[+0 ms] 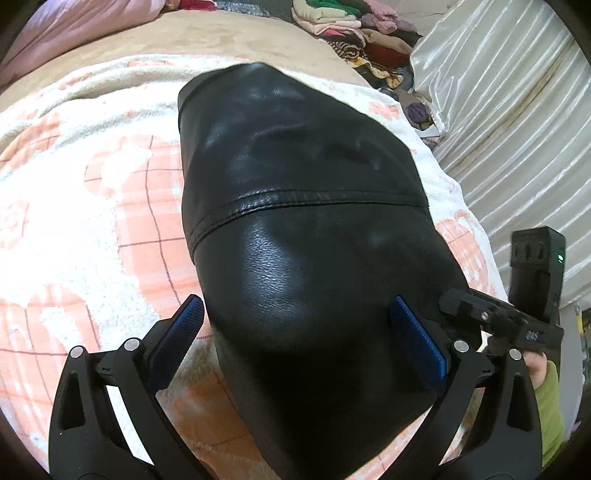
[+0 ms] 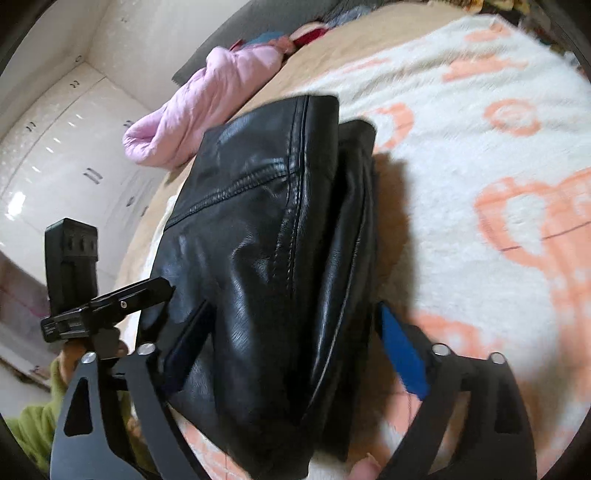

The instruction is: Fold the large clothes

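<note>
A folded black leather jacket [image 1: 295,166] lies on a white and peach fleece blanket [image 1: 92,184] on the bed. In the left wrist view my left gripper [image 1: 295,301] is open wide, its blue pads [image 1: 184,332] standing on either side of the jacket's near end without pressing on it. My right gripper [image 1: 487,317] shows at the jacket's right edge, held by a hand in a green sleeve [image 1: 550,398]. In the right wrist view the jacket [image 2: 258,221] shows its layered folded edge. My right gripper [image 2: 295,317] straddles it, jaws wide apart. The left gripper [image 2: 122,299] is at the left.
A pink quilt [image 2: 192,110] lies at the far side of the bed, by white wardrobe doors [image 2: 55,147]. A pile of folded clothes [image 1: 351,26] sits beyond the bed. Shiny white fabric [image 1: 498,110] hangs along the right. The blanket [image 2: 461,147] spreads to the jacket's right.
</note>
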Motion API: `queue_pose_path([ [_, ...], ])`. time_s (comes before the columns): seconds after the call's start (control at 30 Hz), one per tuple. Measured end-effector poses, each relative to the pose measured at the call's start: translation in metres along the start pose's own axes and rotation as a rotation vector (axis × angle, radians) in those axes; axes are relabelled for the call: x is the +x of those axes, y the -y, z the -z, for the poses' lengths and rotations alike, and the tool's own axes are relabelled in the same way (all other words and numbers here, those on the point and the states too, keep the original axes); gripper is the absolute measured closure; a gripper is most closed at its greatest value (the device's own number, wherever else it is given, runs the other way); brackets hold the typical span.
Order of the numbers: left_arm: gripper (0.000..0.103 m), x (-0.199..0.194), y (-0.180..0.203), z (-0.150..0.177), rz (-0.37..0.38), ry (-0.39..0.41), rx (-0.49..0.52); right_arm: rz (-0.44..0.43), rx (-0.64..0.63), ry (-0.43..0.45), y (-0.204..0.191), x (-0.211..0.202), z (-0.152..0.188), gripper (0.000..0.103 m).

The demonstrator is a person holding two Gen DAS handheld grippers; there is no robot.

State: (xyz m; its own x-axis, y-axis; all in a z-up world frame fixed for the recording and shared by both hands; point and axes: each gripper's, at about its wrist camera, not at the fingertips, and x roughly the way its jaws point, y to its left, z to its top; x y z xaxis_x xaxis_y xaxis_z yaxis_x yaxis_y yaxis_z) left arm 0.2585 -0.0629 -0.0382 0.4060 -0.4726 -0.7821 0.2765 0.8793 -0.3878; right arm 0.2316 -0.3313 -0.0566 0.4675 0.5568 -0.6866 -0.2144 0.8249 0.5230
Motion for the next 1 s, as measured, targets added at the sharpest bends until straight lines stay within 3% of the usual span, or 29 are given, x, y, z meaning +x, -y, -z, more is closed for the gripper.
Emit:
queue_pose_path([
  [0.1, 0.009, -0.004, 0.005, 0.0, -0.012, 0.01, 0.004, 0.074, -0.029, 0.023, -0.012, -0.009, 0.007, 0.008],
  [0.3, 0.009, -0.021, 0.01, 0.007, -0.021, 0.031, 0.015, 0.138, -0.051, 0.065, -0.029, -0.02, 0.017, 0.005],
  [0.77, 0.009, -0.052, 0.021, 0.019, -0.053, 0.065, 0.023, 0.205, -0.1, 0.148, -0.06, -0.051, 0.028, 0.004],
  [1.0, 0.009, -0.072, 0.03, 0.034, -0.078, 0.111, 0.048, 0.304, -0.201, 0.26, -0.087, -0.081, 0.051, 0.004],
])
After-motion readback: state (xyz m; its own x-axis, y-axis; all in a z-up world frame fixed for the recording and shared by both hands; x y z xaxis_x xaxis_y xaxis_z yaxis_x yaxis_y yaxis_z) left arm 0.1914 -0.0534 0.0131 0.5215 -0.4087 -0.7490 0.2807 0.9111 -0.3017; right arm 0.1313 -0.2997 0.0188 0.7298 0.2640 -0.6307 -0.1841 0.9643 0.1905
